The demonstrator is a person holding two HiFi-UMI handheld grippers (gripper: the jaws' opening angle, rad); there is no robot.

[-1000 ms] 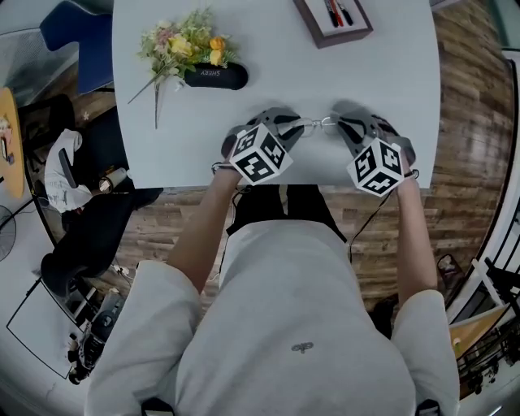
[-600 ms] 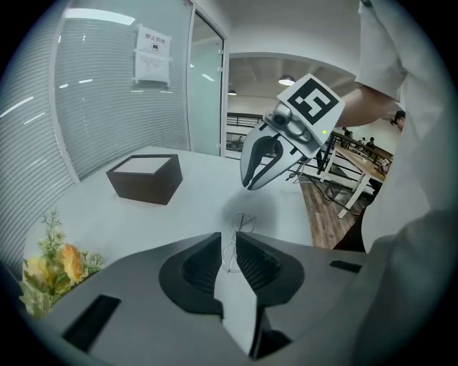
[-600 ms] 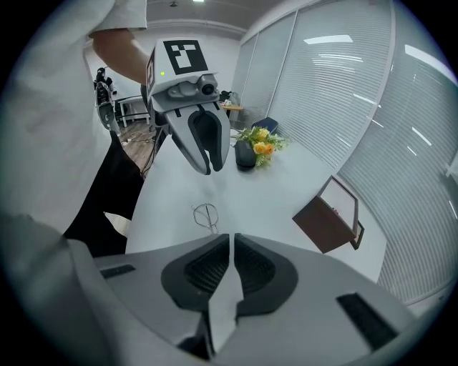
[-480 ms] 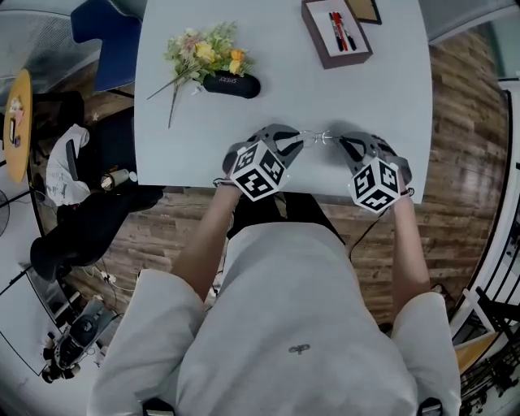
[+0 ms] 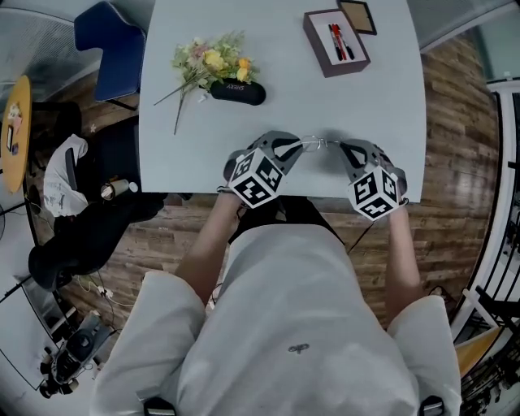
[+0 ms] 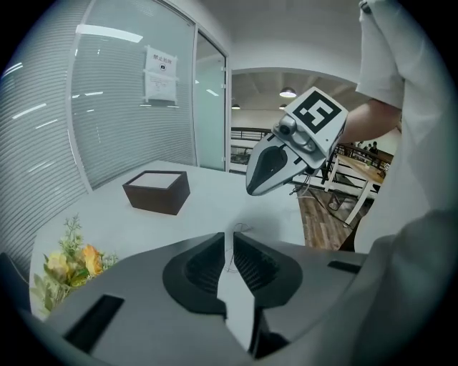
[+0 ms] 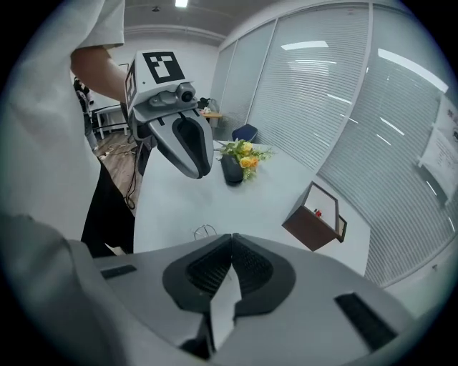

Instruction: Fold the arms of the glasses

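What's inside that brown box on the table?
Pens, red and dark, lie side by side on the pale lining of the brown box. Anything beneath the lining is covered.

Tabletop (image 5: 183, 154), passage and obstacles.
- Far left corner: flowers (image 5: 207, 61) touching a black case (image 5: 237, 92); blocked to me.
- Far right corner: brown box (image 5: 337, 41), small frame (image 5: 357, 16) just beside it.
- Near edge, middle: glasses (image 5: 314, 145).
- Free for me: the lane between case and box, the near left corner, and the strip along the right edge.
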